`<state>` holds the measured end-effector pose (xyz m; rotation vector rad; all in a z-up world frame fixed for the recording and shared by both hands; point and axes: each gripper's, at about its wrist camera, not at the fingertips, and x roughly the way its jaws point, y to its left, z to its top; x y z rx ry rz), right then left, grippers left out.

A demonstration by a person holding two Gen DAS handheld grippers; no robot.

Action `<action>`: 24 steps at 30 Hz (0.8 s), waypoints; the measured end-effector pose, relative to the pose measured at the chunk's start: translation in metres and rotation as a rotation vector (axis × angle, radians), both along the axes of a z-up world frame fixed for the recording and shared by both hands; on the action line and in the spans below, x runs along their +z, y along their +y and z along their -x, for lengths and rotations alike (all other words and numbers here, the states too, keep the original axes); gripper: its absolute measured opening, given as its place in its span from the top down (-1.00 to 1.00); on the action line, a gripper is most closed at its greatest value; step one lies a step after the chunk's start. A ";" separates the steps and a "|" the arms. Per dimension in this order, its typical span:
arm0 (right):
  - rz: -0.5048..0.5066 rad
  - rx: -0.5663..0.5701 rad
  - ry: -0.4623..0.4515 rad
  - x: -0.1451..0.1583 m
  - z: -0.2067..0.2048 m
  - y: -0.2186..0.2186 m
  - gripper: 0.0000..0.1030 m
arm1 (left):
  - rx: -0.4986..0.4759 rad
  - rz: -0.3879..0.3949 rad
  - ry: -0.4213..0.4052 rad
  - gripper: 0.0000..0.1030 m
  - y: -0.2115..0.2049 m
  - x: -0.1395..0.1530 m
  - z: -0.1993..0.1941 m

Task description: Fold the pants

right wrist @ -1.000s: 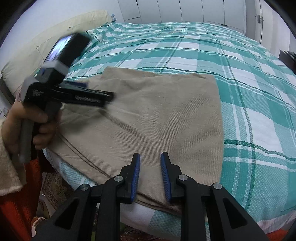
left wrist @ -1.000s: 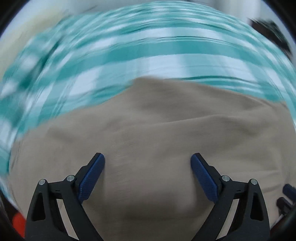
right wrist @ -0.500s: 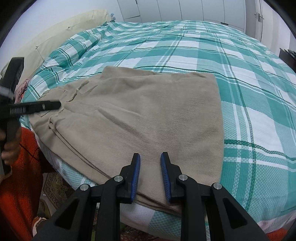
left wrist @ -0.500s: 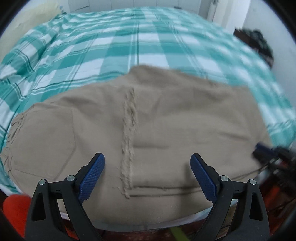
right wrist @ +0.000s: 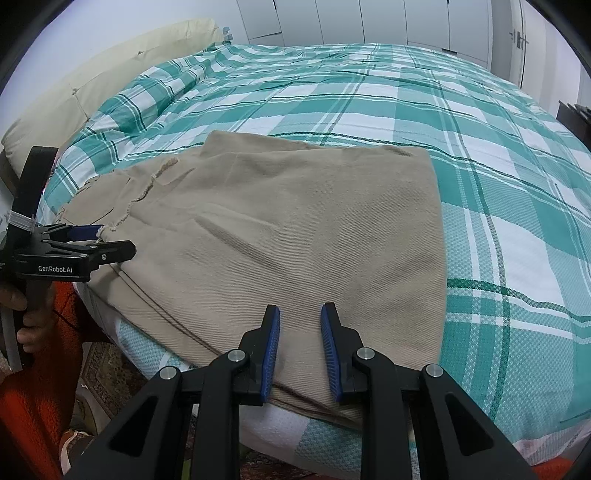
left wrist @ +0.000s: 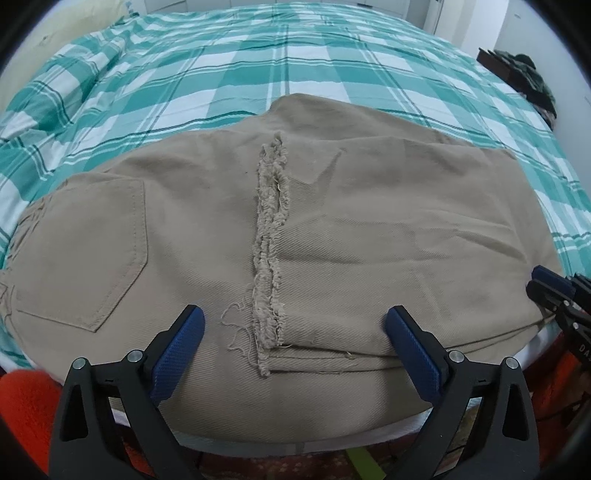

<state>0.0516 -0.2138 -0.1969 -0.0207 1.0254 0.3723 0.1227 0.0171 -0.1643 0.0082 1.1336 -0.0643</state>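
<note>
A bed fills both views, covered by a teal-and-white checked cotton bedspread [right wrist: 424,110], with a cream padded headboard [right wrist: 74,92] at ten o'clock in the right wrist view and white wardrobe doors [right wrist: 369,18] at twelve.

At nine o'clock in that view a hand [right wrist: 26,321] in an orange fleecy sleeve [right wrist: 33,406] grips the handle of the left gripper [left wrist: 293,343]. Its blue-padded fingers [left wrist: 181,343] are spread wide and empty, poised over the near edge of the beige twill pants [left wrist: 221,240], probably lined up for the next pick.

The pants lie folded in a broad rectangle along the near edge of the bed, slightly overhanging it. In the left wrist view a stitched back pocket [left wrist: 85,251] sits at nine o'clock, and a frayed raw hem [left wrist: 269,240] runs from centre toward six o'clock, so the leg ends appear to be laid over the seat: one fold looks done. The hem sits midway between the left fingers, likely the edge to be squared or taken.

At four o'clock, the right gripper [right wrist: 299,347] hangs over the folded right end of the cloth. Its jaws stand narrowly apart with nothing pinched between them; whether the tips rest on the fabric I cannot tell. It seems parked there to steady that end.
</note>
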 end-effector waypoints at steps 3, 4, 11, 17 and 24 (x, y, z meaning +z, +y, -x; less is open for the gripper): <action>-0.001 0.000 0.001 0.000 0.000 0.000 0.53 | 0.001 -0.002 0.000 -0.94 0.000 0.000 0.000; 0.000 0.000 0.001 0.000 0.000 0.000 0.53 | 0.001 -0.003 0.000 -0.94 -0.001 0.001 0.000; 0.000 0.000 0.000 0.000 0.000 0.000 0.53 | -0.002 -0.012 -0.004 -0.95 -0.001 0.000 0.001; 0.000 0.000 0.000 0.000 0.000 0.000 0.53 | -0.004 -0.016 -0.006 -0.95 -0.001 -0.001 0.001; -0.019 -0.012 0.029 0.003 -0.004 -0.002 0.53 | -0.003 -0.013 -0.004 -0.96 0.000 -0.001 0.001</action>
